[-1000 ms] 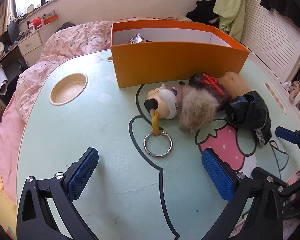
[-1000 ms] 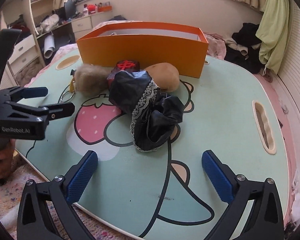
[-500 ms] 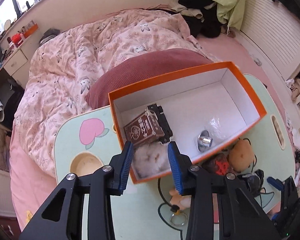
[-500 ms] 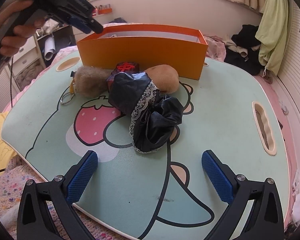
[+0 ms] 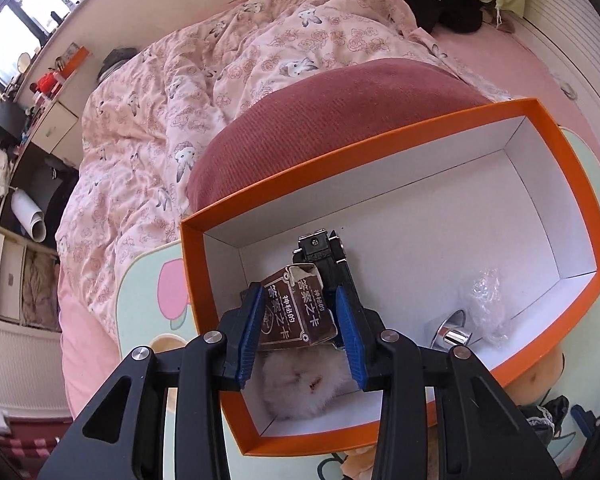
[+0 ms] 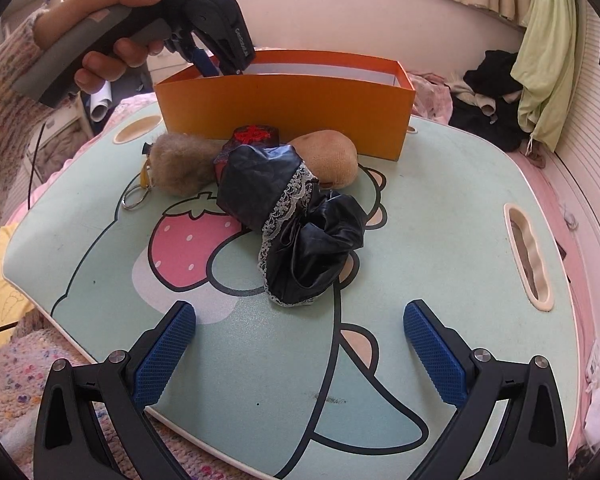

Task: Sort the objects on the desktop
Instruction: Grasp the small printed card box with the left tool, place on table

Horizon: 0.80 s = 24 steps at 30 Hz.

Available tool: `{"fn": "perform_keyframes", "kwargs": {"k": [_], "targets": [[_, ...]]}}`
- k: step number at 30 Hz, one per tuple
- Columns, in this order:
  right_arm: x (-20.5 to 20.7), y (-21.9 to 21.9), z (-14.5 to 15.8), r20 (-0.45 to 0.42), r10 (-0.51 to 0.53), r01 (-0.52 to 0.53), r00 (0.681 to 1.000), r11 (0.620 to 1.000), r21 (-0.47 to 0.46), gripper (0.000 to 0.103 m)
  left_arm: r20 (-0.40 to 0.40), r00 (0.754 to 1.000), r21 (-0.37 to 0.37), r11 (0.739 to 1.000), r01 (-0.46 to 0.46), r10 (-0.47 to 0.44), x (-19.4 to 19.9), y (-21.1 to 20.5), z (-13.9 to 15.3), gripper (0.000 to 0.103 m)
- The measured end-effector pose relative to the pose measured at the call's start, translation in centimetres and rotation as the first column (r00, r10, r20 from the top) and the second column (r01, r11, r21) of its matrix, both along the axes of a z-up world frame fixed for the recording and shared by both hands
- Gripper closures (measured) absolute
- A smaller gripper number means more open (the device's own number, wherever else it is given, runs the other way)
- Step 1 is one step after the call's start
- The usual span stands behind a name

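Note:
In the left wrist view my left gripper (image 5: 298,294) reaches down into the left end of the orange box (image 5: 440,240). Its jaws are narrow, and a brown card box (image 5: 300,316) fills the gap from pad to pad. Under it lie a white fur ball (image 5: 300,388) and a black object (image 5: 320,248). The right wrist view shows a hand holding that left gripper (image 6: 220,68) at the rim of the orange box (image 6: 300,112). My right gripper (image 6: 300,344) hangs open over the table's front edge with nothing in it. A black lace-trimmed cloth (image 6: 300,232) lies just ahead of it.
On the mint cartoon table (image 6: 440,220), against the box front, sit a brown fur keychain (image 6: 180,172), a dark item with a red mark (image 6: 254,136) and a tan plush (image 6: 332,156). A silver piece (image 5: 452,332) and clear wrap (image 5: 484,300) lie inside the box. Bedding lies beyond.
My left gripper went from wide open low over the table to narrow-jawed above the orange box. It has since sunk in around the brown card box. The right gripper has not moved.

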State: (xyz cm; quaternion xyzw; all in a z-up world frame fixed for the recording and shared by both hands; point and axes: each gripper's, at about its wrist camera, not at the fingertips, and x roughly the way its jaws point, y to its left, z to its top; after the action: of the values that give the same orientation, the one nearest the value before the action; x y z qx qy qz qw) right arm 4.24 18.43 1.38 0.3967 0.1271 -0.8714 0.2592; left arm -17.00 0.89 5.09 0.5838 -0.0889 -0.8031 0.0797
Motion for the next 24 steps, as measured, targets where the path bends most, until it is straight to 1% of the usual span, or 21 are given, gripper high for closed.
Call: {"fn": "perform_keyframes", "kwargs": {"k": [2,7,9,12,14,16,17,18,19,21,24], "targets": [[0.0,0.0,0.0,0.000,0.000,0.000,1.000,1.000,0.000,0.000,-0.004,1.000,-0.032,0.999,0.001,-0.001,0.0,0.2,-0.3,0.060],[0.0,0.0,0.0,-0.001,0.000,0.000,1.000,1.000,0.000,0.000,0.023,0.999,-0.083,0.995,0.049,-0.047,-0.2,0.3,-0.3,0.058],[0.0,0.0,0.0,-0.001,-0.001,0.001,1.000,1.000,-0.001,0.000,0.025,0.998,-0.084,0.995,0.051,-0.049,-0.1,-0.3,0.1,0.058],[0.1,-0.1,0.1,-0.001,-0.002,0.002,1.000,1.000,0.000,0.000,0.007,0.999,-0.117,0.993,0.033,-0.033,0.3,-1.4,0.9,0.058],[0.1,-0.2,0.3,-0.003,-0.002,0.002,1.000,1.000,0.001,0.000,-0.005,1.000,-0.102,0.994,0.029,-0.030,0.5,-1.9,1.3,0.058],[0.1,-0.2,0.3,-0.002,-0.002,0.002,1.000,1.000,0.001,0.000,0.023,0.999,-0.086,0.996,0.031,-0.029,0.6,-2.2,0.6,0.063],[0.1,-0.2,0.3,-0.002,-0.002,0.002,1.000,1.000,0.000,0.000,0.044,0.998,-0.089,0.995,0.042,-0.038,0.6,-2.1,0.0,0.074],[0.1,-0.3,0.3,-0.003,-0.002,0.002,1.000,1.000,0.001,0.000,0.059,0.997,-0.098,0.994,0.053,-0.047,0.6,-2.0,-0.6,0.079],[0.1,-0.3,0.3,-0.003,-0.002,0.002,1.000,1.000,0.001,0.000,0.069,0.997,-0.106,0.993,0.054,-0.046,0.5,-2.0,-1.1,0.082],[0.1,-0.2,0.3,-0.003,-0.002,0.002,1.000,1.000,0.001,0.000,0.060,0.997,-0.104,0.993,0.053,-0.047,0.4,-2.0,-1.3,0.083],[0.1,-0.2,0.3,-0.002,-0.002,0.002,1.000,1.000,0.000,0.000,0.025,0.999,-0.044,0.998,0.042,-0.041,0.6,-2.5,-0.3,0.083]]}}
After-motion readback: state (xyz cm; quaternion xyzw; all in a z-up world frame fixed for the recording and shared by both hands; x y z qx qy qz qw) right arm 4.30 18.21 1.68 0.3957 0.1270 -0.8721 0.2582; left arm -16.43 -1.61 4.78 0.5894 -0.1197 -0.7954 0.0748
